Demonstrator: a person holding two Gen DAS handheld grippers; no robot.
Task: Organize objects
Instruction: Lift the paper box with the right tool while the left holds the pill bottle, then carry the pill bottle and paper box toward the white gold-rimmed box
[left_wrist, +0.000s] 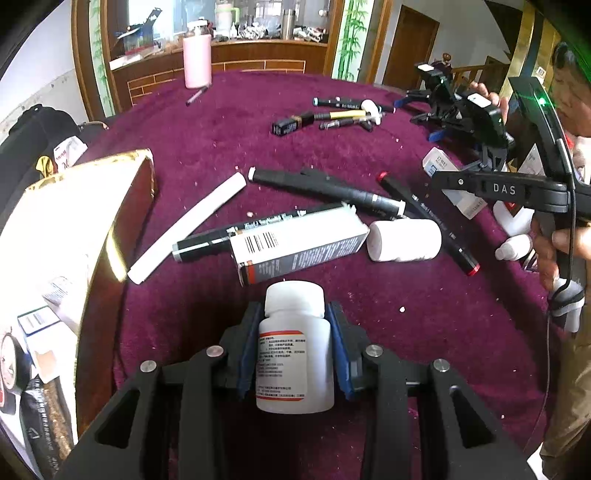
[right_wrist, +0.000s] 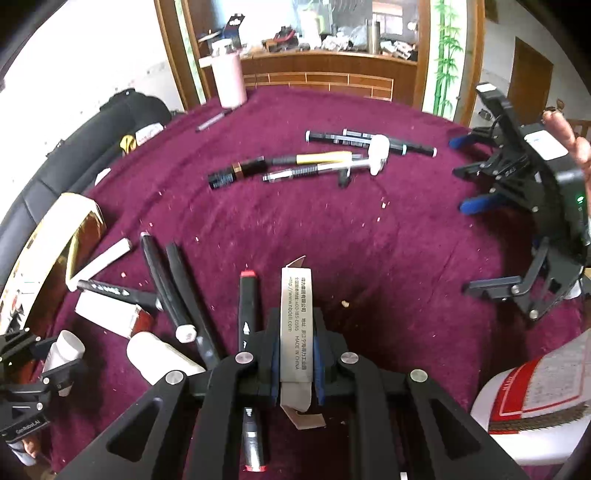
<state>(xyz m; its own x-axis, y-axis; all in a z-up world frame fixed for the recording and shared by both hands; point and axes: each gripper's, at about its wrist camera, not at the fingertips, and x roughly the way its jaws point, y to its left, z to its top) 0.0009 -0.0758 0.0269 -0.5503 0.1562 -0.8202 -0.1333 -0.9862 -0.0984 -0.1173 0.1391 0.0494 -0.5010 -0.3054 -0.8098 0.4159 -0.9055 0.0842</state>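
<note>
My left gripper (left_wrist: 293, 317) is shut on a white pill bottle (left_wrist: 293, 354) with a printed label, held above the purple tablecloth (left_wrist: 369, 288). My right gripper (right_wrist: 296, 339) is shut on a narrow grey carton (right_wrist: 296, 325) with printed text, held upright over the cloth. Ahead of the left gripper lie a grey barcode box (left_wrist: 295, 243), black markers (left_wrist: 325, 184), a white stick (left_wrist: 188, 225) and a white bottle on its side (left_wrist: 404, 240). A red-capped marker (right_wrist: 248, 306) lies just left of the right gripper.
A gold box (left_wrist: 74, 221) holding small items stands at the left. A pile of pens (right_wrist: 325, 158) lies farther back, and a pink bottle (left_wrist: 197, 55) stands at the far edge. Another person's grippers (right_wrist: 524, 184) hover at the right. A white and red container (right_wrist: 535, 398) sits at lower right.
</note>
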